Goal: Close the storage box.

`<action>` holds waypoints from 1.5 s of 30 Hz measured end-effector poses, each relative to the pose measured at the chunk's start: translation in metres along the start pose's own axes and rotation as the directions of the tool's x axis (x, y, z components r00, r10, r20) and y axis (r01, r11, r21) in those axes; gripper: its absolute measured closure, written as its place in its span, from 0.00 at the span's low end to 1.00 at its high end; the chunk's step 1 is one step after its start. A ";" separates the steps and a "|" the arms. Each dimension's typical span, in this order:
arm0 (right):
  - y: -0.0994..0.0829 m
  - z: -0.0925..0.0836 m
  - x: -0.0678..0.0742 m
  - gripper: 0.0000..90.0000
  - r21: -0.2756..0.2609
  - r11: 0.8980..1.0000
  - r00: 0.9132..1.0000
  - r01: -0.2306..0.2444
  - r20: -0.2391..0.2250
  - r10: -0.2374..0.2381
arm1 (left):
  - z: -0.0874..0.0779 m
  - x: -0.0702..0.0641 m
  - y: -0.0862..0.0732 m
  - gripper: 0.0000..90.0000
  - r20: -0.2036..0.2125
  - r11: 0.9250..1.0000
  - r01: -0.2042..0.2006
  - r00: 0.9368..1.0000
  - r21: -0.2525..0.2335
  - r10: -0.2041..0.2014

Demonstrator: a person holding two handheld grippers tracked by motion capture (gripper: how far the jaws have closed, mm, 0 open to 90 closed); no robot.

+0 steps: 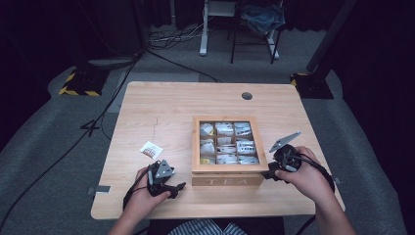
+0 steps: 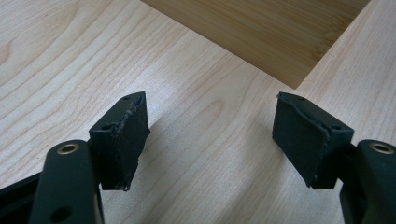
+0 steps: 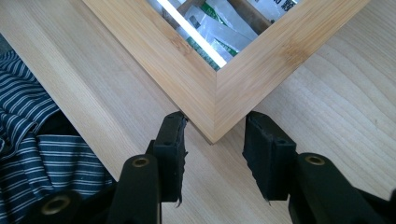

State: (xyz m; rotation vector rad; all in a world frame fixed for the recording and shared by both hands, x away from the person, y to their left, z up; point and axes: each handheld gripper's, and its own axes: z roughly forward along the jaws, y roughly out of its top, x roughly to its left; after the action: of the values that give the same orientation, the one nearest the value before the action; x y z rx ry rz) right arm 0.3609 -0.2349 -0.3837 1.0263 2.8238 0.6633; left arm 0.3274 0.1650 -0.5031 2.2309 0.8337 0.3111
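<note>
A wooden tea box [image 1: 228, 172] sat near the bench's [image 1: 161, 107] front edge, its "TEA" face toward the person, long axis running front to back. The right hand-held gripper [image 3: 212, 140] straddled its near right lid corner, jaws apart, contact unclear. The left hand-held gripper [image 2: 210, 135] stood wide open over bare wood beside the box. The high view showed a small sachet [image 1: 150, 149] lying left of it; the right gripper view showed sachets under glass.

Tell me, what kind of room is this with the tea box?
Probably a recording studio or lab, not a kitchen. Black curtains hang around the wooden table, cables trail over grey carpet, and stand bases with yellow-black stripes sit on the floor.
</note>
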 end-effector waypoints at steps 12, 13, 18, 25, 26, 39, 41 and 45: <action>0.001 0.006 0.001 0.65 0.031 0.999 1.000 0.022 0.013 -0.022 | 0.000 0.000 0.000 0.31 0.000 1.000 0.000 1.000 0.000 0.000; 0.001 0.007 0.002 0.65 0.032 0.999 1.000 0.023 0.015 -0.024 | 0.000 0.000 0.000 0.31 0.000 1.000 0.000 1.000 0.000 0.000; 0.000 0.012 0.002 0.57 0.034 0.999 0.999 0.024 0.024 -0.025 | 0.000 0.000 0.000 0.31 0.000 1.000 -0.002 1.000 0.001 0.002; -0.002 0.006 0.001 0.51 -0.009 1.000 0.999 0.026 0.026 -0.026 | 0.000 0.000 0.000 0.31 -0.002 1.000 -0.002 1.000 0.001 0.002; -0.002 0.004 0.000 0.49 -0.025 0.999 0.999 0.023 0.023 -0.022 | -0.001 0.000 -0.001 0.31 -0.003 1.000 -0.002 1.000 0.001 0.002; -0.010 -0.010 -0.030 0.33 -0.258 0.966 0.996 -0.023 0.078 0.045 | -0.004 0.003 -0.003 0.30 -0.013 1.000 0.013 1.000 -0.001 -0.013; -0.013 -0.011 -0.037 0.32 -0.285 0.958 0.994 -0.030 0.088 0.058 | -0.004 0.004 -0.004 0.30 -0.014 1.000 0.015 1.000 -0.001 -0.015; -0.019 -0.011 -0.053 0.30 -0.336 0.940 0.990 -0.061 0.097 0.099 | -0.004 0.004 -0.004 0.30 -0.014 1.000 0.019 1.000 0.000 -0.019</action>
State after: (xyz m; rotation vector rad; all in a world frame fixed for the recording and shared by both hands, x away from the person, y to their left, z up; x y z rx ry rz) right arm 0.3878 -0.2854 -0.3862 1.0792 2.4695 1.0130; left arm 0.3271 0.1715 -0.5033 2.2219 0.8617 0.3176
